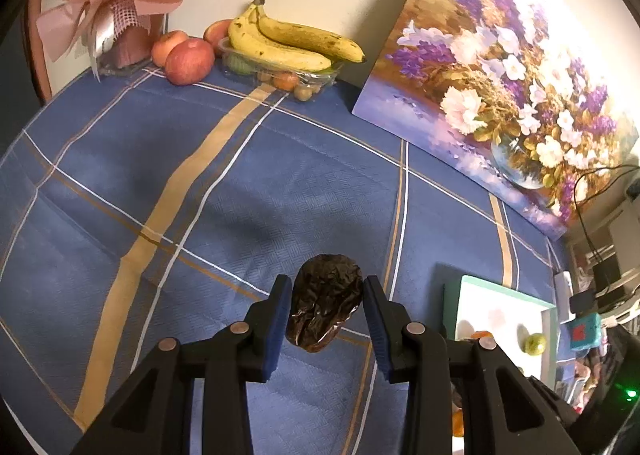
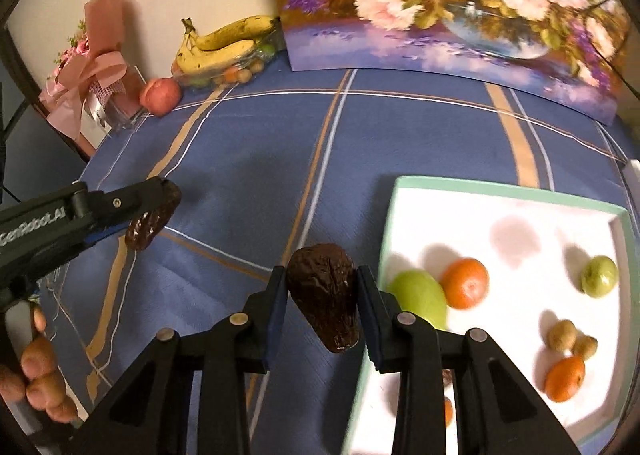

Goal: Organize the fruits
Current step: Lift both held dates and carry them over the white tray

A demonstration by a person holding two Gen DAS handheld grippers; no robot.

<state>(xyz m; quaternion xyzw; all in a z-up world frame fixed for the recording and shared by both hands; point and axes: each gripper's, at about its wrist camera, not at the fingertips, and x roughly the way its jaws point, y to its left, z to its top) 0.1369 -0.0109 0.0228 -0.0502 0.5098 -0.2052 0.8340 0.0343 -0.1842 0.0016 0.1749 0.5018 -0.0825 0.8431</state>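
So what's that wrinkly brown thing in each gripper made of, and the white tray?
Each dried date looks like real dried fruit: dark, wrinkled skin with a glossy sheen, possibly a wrapper. The tray looks like cardboard or plastic, matte white inside with a mint-green rim; I can't tell which.

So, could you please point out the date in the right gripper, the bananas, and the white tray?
date in the right gripper (image 2: 324,295): right wrist view, middle of its wrinkled skin.
bananas (image 1: 280,43): left wrist view, middle of the front banana.
white tray (image 2: 500,191): right wrist view, its far green rim.
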